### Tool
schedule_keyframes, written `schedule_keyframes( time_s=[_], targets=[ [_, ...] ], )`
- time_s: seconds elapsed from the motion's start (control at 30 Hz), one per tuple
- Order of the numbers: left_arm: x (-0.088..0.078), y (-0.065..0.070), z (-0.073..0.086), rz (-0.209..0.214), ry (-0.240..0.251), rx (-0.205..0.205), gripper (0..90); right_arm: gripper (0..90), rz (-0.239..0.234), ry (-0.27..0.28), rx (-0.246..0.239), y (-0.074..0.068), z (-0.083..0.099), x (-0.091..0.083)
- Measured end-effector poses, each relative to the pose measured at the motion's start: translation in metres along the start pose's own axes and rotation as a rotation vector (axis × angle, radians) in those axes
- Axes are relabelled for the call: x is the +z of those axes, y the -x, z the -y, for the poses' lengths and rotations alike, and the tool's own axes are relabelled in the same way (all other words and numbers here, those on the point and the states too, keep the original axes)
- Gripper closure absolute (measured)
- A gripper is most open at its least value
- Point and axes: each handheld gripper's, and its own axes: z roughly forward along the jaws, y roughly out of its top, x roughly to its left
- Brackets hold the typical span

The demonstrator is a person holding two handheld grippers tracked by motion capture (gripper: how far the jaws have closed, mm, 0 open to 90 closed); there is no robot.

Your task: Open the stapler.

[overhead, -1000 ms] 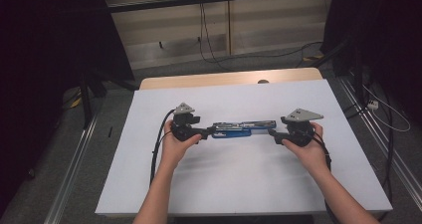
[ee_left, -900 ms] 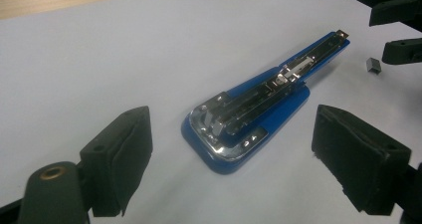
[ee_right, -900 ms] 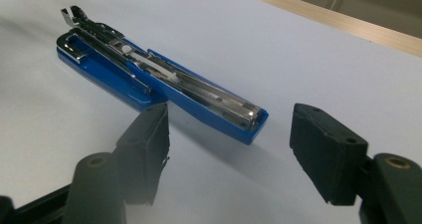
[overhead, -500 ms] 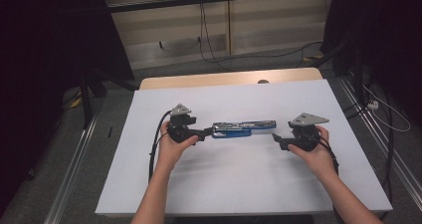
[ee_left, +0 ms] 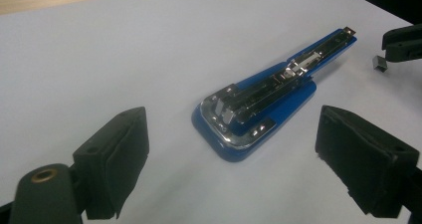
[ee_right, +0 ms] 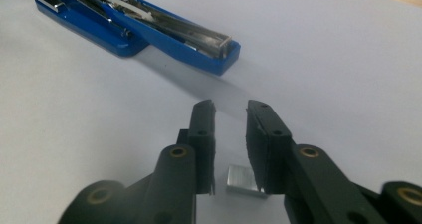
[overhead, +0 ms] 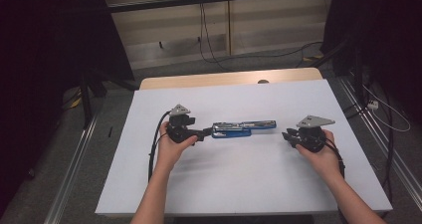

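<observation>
I see the opened stapler (overhead: 244, 128) lying mid-tabletop (overhead: 239, 184), my left claw (overhead: 205, 132) just at its left end, my right claw (overhead: 286, 134) apart off its right end, a staple block (ee_right: 245, 180) on the tabletop between the right claw's jaws

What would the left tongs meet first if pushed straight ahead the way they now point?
Probably the chrome-topped rear end of the opened blue metal stapler, lying directly ahead between the open left tongs.

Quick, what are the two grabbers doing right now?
Left gripper: open, holding nothing, by the blue stapler.
Right gripper: jaws just closing around a strip of staples, small gap left, not gripping yet.
</observation>
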Motion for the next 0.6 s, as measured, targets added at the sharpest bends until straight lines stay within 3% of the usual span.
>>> schedule_keyframes(
  time_s=[0.33,0.47,0.6],
  targets=[
    [0.002,0.001,0.001,0.001,-0.003,-0.002,13.8,65.5,0.027,-0.022,0.005,0.007,0.012,-0.008],
    [0.002,0.000,0.001,-0.002,-0.003,-0.002,13.8,70.3,0.027,-0.030,0.001,0.009,0.014,-0.011],
    [0.001,-0.001,0.001,-0.005,-0.002,-0.003,13.8,85.4,0.030,-0.039,-0.006,0.012,0.017,-0.015]
  ],
)
